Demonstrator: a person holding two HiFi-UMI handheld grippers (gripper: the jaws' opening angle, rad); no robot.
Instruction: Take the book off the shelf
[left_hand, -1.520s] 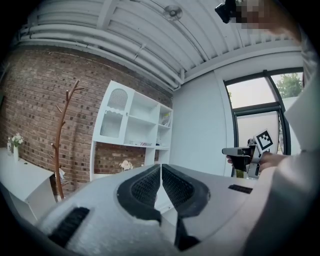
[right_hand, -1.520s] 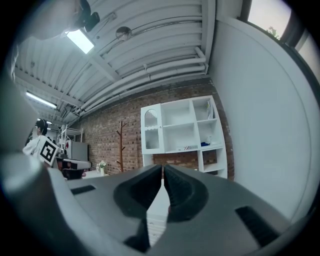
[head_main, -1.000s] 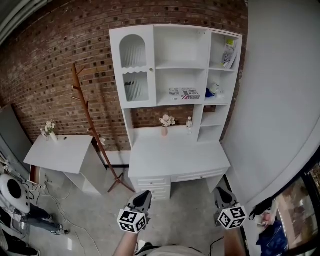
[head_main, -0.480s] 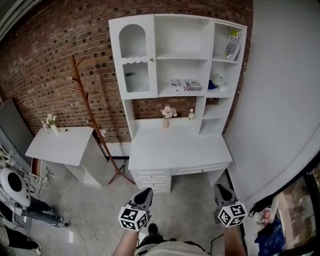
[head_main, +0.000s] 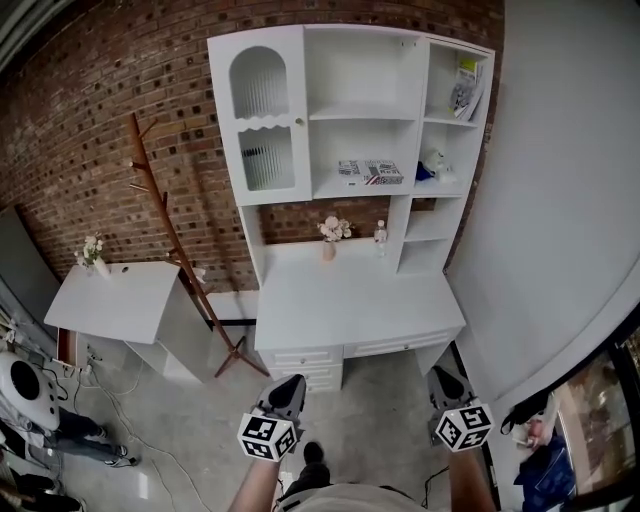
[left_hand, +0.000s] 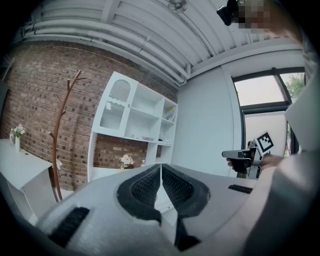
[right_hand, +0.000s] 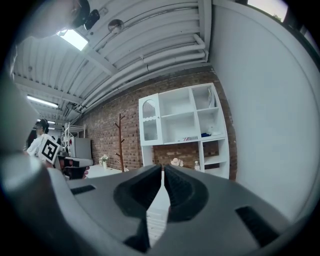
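Ahead of and above both grippers, the white desk hutch (head_main: 360, 75) has drawn slightly nearer over the last second, so the person seems to be walking up to it. The left gripper (head_main: 288, 388) and right gripper (head_main: 443, 383) stay low by the person's body, each with its jaws pressed together on nothing. Well beyond them, flat books (head_main: 368, 172) lie on the middle shelf, and a leaning book (head_main: 462, 88) stands in the top right compartment. Neither is within reach yet, so I judge the approach unfinished.

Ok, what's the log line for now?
left gripper: shut, empty | right gripper: shut, empty | book: flat on shelf, untouched
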